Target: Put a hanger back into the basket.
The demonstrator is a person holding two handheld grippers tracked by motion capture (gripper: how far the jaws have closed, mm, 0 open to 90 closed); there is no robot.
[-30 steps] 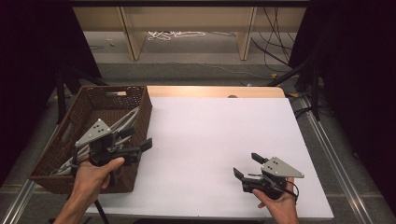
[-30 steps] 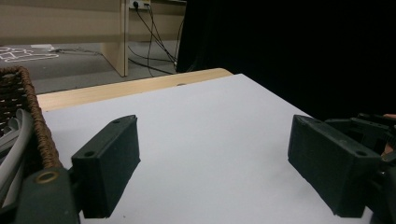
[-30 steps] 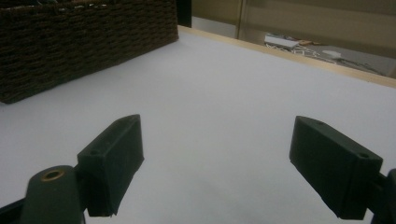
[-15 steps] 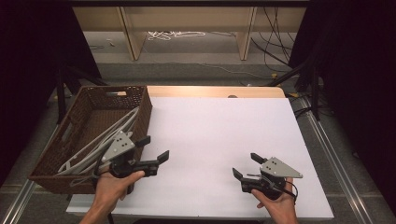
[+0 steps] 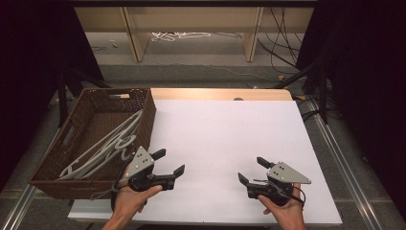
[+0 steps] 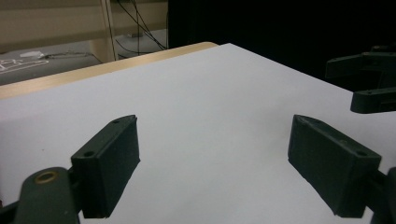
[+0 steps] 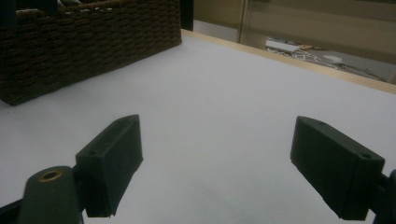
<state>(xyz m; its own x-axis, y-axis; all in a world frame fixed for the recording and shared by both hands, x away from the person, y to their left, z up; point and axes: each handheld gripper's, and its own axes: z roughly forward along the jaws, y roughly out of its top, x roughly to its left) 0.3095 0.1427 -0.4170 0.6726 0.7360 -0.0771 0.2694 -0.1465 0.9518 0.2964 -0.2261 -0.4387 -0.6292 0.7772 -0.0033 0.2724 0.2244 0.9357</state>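
A woven brown basket [image 5: 81,143] holds pale hangers [image 5: 107,146]. Both claws, left [image 5: 168,162] and right [image 5: 251,170], gape empty over the smooth white counter [image 5: 225,139].

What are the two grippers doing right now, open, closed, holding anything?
Left gripper: open, holding nothing, over the white table beside the basket.
Right gripper: open, holding nothing, over the table.

The left gripper [image 5: 168,162] sits in the person's left hand [image 5: 130,196] at the bottom left, and its two black jaws are spread wide with nothing between them. The right gripper [image 5: 250,170] sits in the right hand [image 5: 283,212] at the bottom right, jaws spread wide too. The two grippers are well apart, jaws pointing inward and forward.
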